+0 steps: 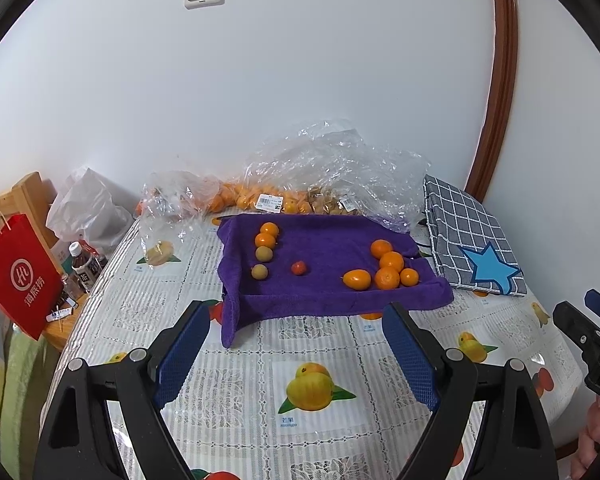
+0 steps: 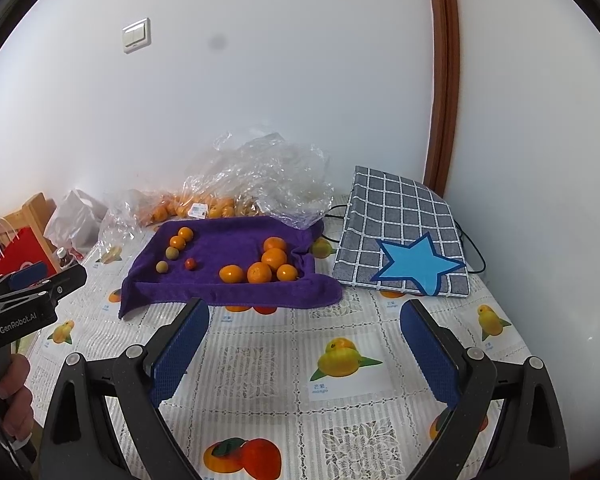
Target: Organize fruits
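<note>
left claw [image 1: 296, 354]: wide open, nothing between the blue pads, hanging over the counter just short of the towel's near edge
right claw [image 2: 304, 350]: same deal, spread wide and holding nothing, over the counter [image 2: 260, 372] in front of the towel; its tip also pokes into the left view's right edge
purple towel [image 1: 324, 248]: laid out mid-counter, front edge folded and drooping forward, all the loose fruit sits on it
orange cluster [image 1: 386, 266]: five oranges bunched at the towel's right end, some touching each other
left column [image 1: 265, 254]: two oranges at the back, then two dull green-brown round fruits toward the front, roughly in a line
small red fruit [image 1: 299, 267]: on its own near the middle of the towel, apart from both groups
plastic bags [image 1: 300, 184]: crinkly clear bags against the wall behind the towel, more oranges inside, price stickers showing
checked cloth with blue star [image 1: 476, 240]: right of the towel, just beside it
tablecloth: white lace pattern with printed fruit pictures
red paper bag [image 1: 18, 276]: off the counter's left edge, with bottles [image 1: 82, 264] next to it
</note>
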Demonstrator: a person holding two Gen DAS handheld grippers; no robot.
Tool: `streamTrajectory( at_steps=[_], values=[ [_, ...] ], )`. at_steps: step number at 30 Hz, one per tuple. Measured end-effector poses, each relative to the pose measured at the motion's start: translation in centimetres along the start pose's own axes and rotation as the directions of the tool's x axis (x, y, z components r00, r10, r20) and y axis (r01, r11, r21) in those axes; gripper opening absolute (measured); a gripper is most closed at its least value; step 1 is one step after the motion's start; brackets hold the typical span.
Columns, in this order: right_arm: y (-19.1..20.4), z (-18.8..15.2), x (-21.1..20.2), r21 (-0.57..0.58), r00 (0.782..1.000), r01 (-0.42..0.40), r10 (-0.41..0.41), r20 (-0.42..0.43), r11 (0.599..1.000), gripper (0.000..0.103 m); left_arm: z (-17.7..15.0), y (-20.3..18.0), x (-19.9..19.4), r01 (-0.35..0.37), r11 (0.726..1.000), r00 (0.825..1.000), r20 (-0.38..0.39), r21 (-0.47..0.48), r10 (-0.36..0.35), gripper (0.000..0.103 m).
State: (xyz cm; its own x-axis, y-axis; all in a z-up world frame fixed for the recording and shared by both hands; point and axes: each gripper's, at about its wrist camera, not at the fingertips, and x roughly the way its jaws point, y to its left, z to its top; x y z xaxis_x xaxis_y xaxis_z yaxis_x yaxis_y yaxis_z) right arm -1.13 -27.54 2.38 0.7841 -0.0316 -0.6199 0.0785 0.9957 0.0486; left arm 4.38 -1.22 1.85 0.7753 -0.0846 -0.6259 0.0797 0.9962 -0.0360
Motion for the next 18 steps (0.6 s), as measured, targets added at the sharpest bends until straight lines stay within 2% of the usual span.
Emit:
streamTrajectory(
  at_steps=[18],
  values=[
    [0.26, 0.16, -0.35, 0.003, 1.000, -0.002, 0.002, 0.003, 1.000, 0.096, 0.13, 0.16, -0.12, 0.000, 1.000, 1.000, 0.003, -0.001, 0.000, 0.088]
  ],
)
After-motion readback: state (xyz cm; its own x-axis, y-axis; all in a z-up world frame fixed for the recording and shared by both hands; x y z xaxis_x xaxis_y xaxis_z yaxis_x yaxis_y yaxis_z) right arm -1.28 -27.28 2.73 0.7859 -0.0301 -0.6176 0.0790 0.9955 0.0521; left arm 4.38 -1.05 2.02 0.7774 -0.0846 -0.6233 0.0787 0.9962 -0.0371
